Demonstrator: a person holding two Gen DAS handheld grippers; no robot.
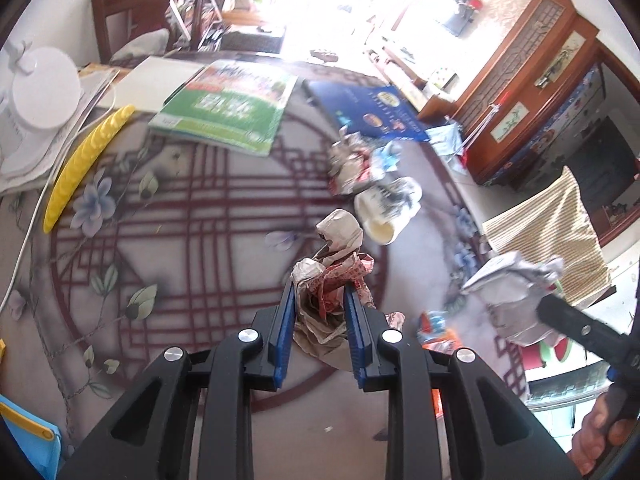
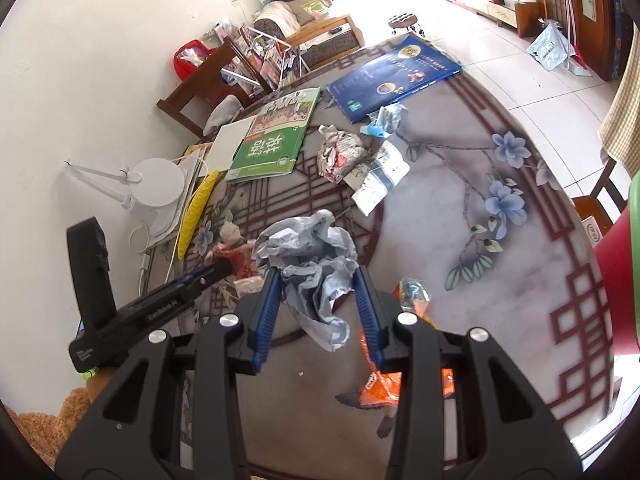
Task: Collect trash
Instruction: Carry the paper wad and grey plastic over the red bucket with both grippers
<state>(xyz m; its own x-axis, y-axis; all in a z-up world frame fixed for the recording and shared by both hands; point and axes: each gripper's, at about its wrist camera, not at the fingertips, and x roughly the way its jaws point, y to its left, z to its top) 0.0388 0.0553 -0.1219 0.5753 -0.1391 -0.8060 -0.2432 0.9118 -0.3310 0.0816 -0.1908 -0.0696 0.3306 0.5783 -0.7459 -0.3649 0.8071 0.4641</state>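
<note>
My left gripper (image 1: 319, 289) is shut on a crumpled red-and-white paper wad (image 1: 334, 268), held a little above the table. The same left gripper (image 2: 224, 268) shows at the left of the right wrist view, with that paper wad (image 2: 234, 258) at its tip. My right gripper (image 2: 316, 274) is shut on a crumpled grey-blue paper ball (image 2: 310, 254), also seen as a paper ball (image 1: 514, 280) at the right of the left wrist view. On the table lie another crumpled printed wad (image 2: 340, 152), a flattened paper cup (image 2: 380, 178), a blue wrapper (image 2: 382, 120) and an orange snack wrapper (image 2: 408, 300).
The round patterned table (image 2: 500, 280) also carries a green book (image 2: 272, 140), a blue book (image 2: 392, 72), a yellow comb-like strip (image 2: 198, 210) and a white lamp base (image 2: 158, 188). A wooden chair (image 1: 148, 12) stands behind it. A red container (image 2: 618, 280) sits at the right edge.
</note>
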